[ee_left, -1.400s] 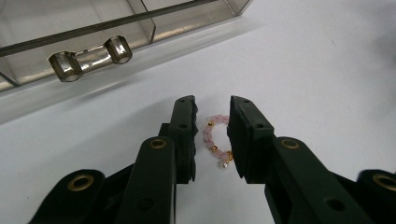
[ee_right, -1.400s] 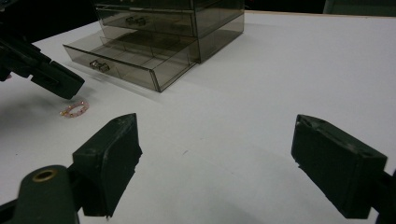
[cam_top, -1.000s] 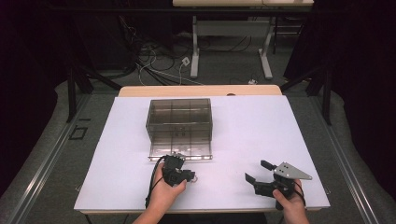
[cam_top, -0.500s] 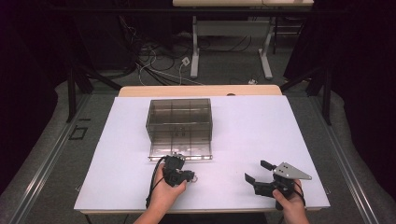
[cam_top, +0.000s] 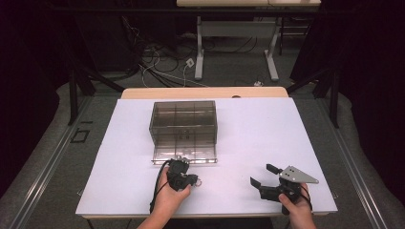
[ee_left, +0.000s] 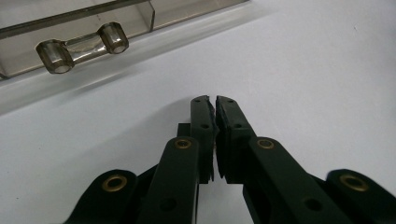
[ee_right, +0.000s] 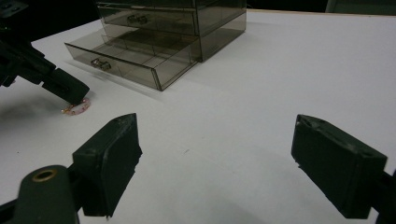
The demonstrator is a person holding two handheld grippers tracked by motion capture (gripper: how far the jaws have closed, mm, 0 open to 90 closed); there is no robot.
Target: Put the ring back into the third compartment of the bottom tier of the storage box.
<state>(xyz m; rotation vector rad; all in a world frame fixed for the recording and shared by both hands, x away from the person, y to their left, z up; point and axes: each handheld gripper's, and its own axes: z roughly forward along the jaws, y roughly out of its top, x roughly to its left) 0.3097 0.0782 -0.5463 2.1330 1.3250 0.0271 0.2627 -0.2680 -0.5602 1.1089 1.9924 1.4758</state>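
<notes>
A smoky clear drawer box [cam_top: 184,119] stands mid-table with its bottom drawer [cam_top: 185,156] pulled out toward me. In the left gripper view the drawer's handle [ee_left: 81,44] lies ahead at upper left. A small pink ring [ee_right: 78,108] lies on the white table in front of that drawer. My left gripper [cam_top: 197,180] has just been closing, and its jaws now meet with their tips down on the ring [cam_top: 204,181]. The pinch itself is hidden under the tips. My right gripper [cam_top: 261,174] rests at the front right, jaws wide apart with nothing between them.
The white table [cam_top: 267,124] has bare room to the right of the box and between my hands. Its front edge runs just below both hands. Beyond the far edge are a wooden strip, cables and desk legs on the floor.
</notes>
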